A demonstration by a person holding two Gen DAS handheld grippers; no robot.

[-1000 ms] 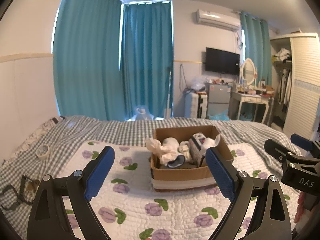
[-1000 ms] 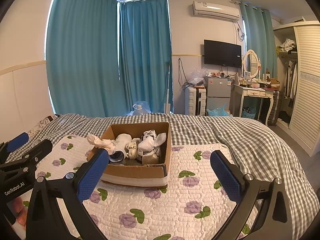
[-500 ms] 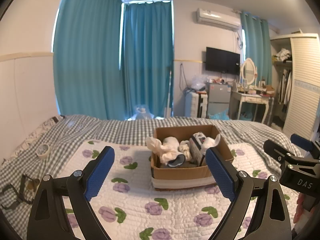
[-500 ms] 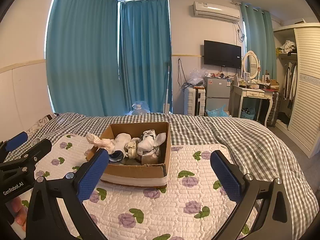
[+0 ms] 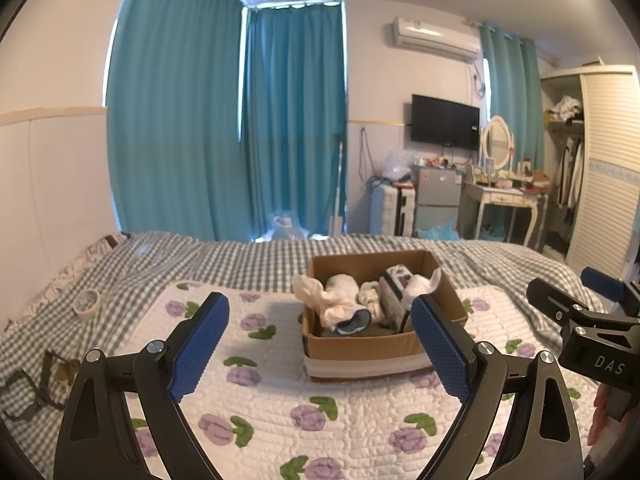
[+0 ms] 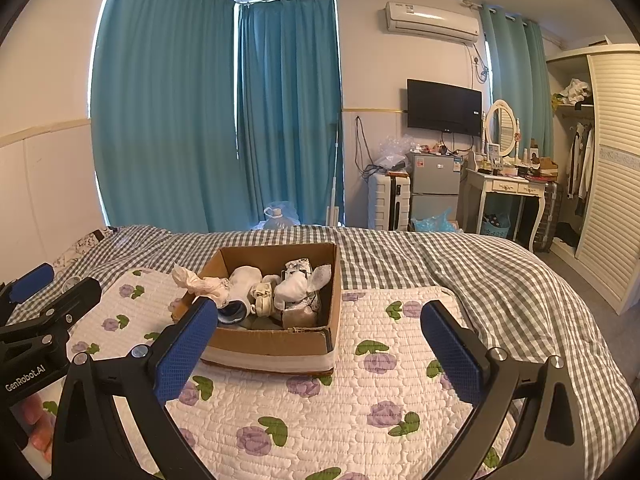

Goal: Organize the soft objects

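Note:
A brown cardboard box (image 5: 360, 350) sits on a white quilted mat with purple flowers (image 5: 256, 392) on the bed. It holds several soft items: white socks (image 5: 338, 300), rolled cloths and a patterned bundle (image 5: 396, 284). The box also shows in the right wrist view (image 6: 272, 346) with the socks (image 6: 244, 280) inside. My left gripper (image 5: 320, 344) is open and empty, held above the mat in front of the box. My right gripper (image 6: 320, 348) is open and empty, just right of the left one, also facing the box.
A roll of tape (image 5: 87, 303) and a small dark object (image 5: 48, 376) lie on the grey checked bedspread (image 6: 500, 280) at left. Beyond the bed are teal curtains (image 5: 224, 128), a small fridge (image 6: 434, 184), a dressing table (image 6: 508, 188) and a wardrobe (image 6: 608, 168).

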